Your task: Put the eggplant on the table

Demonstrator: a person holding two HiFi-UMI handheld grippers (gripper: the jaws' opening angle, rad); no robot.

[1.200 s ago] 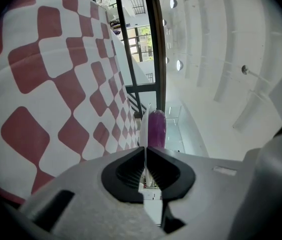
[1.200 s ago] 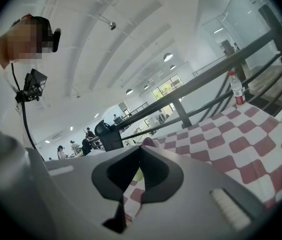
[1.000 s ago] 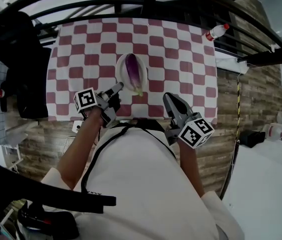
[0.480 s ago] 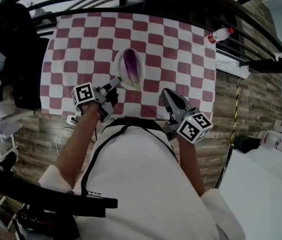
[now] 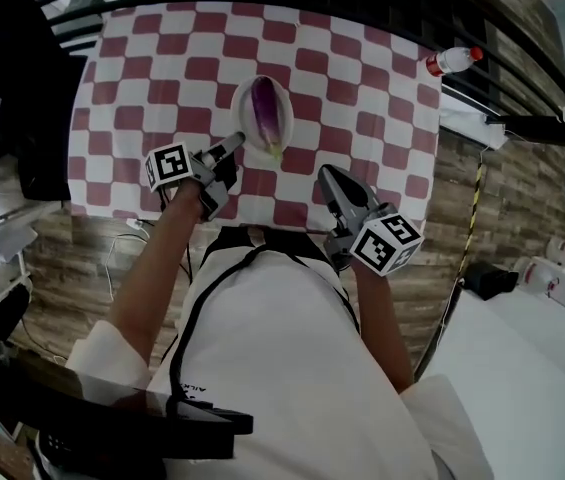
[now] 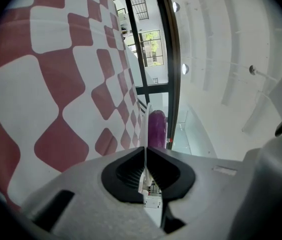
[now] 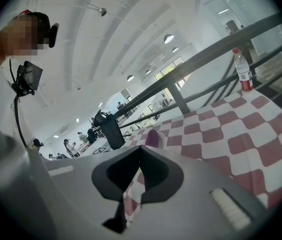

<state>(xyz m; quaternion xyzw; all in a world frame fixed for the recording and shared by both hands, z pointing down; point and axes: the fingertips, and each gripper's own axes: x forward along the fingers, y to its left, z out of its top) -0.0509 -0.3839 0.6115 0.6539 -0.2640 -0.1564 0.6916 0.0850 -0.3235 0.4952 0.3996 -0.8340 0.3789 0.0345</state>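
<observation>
Everything's slid up the frame a bit in the head view since a second ago (cloth, plate, both grippers), and the left hand-held gripper has kept its spot on the lower-left rim of the white plate. So the eggplant is lying on that plate, around the middle of the red-and-white checked counter, just above centre frame. Its purple body runs up and down the picture and the pale green stem end points toward the bottom. It's not on the counter itself, the plate is under it. In the left gripper view the jaws are clamped on the plate's thin white rim, which runs edge-on straight between them, with the eggplant showing purple just past the tips. The right hand-held gripper sits to the lower right of the plate, over the near edge of the counter, not touching plate or eggplant. Its own view shows the jaws pressed together at the tips with nothing in them, and the eggplant peeking out just behind. A plastic bottle with a red cap is off by the counter's upper right corner, and it looks upright in the right gripper view.
</observation>
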